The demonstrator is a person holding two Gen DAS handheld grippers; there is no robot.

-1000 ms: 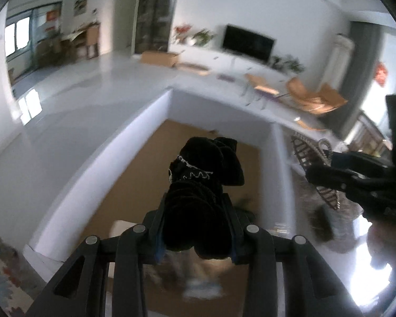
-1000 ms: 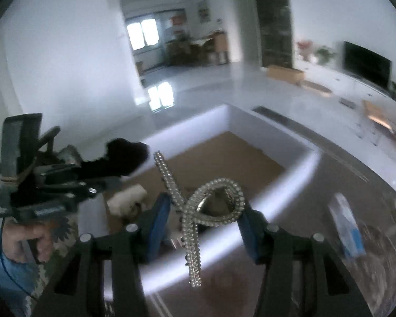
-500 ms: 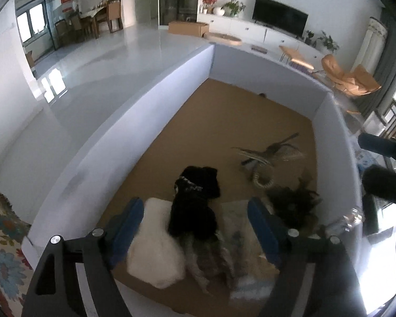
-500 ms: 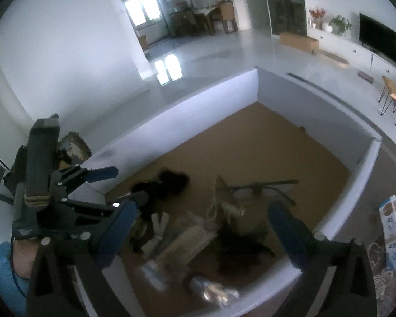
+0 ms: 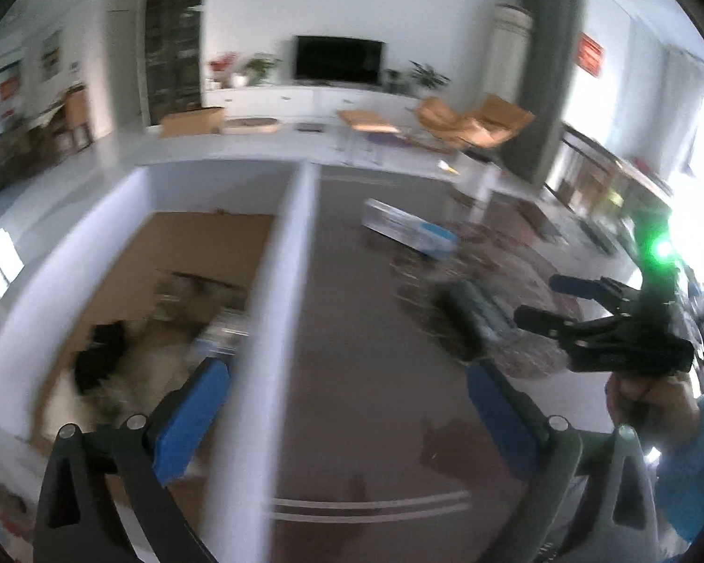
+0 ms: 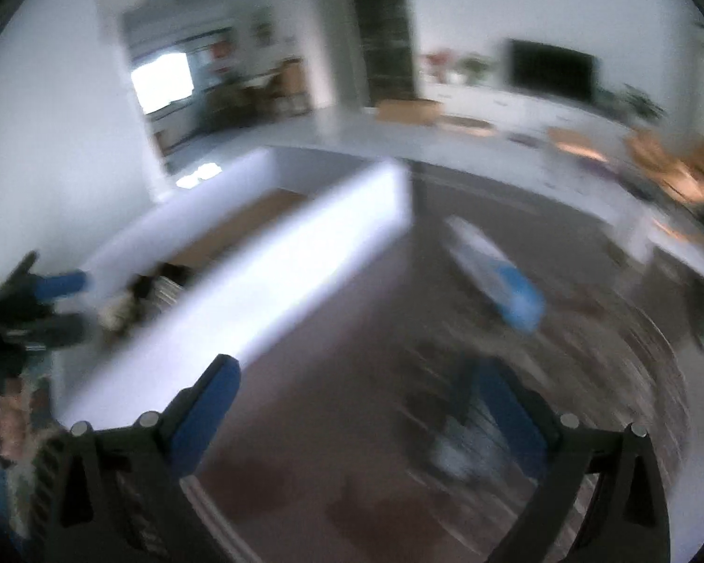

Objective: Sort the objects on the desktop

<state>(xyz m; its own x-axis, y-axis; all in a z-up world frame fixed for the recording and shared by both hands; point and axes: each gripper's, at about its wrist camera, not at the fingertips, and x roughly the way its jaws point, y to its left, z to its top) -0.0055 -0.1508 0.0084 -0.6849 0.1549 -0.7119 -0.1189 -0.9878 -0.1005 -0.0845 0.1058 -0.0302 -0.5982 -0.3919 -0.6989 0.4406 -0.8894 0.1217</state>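
Cardboard flooring is lining the white-walled open box (image 5: 286, 281) filling the left half of the left wrist view, and a blurred heap is lying at its near end: a black fuzzy item (image 5: 101, 356) at lower left, pale and shiny pieces beside it, too smeared to name. The box's right wall is running down the frame's middle, ending at a sharp rim. Right of it, bare dark brown tabletop (image 5: 375, 375) is lying open toward the bottom edge. Farther right a white-and-blue flat packet (image 5: 410, 230) is resting at upper centre, with a dark ribbed object (image 5: 474, 323) below it on a patterned mat.

The left gripper (image 5: 347, 413) is opening, blue pads spread wide, nothing between them. The right gripper (image 6: 356, 417) is standing spread wide too, holding nothing, over blurred tabletop, with the box wall at left.
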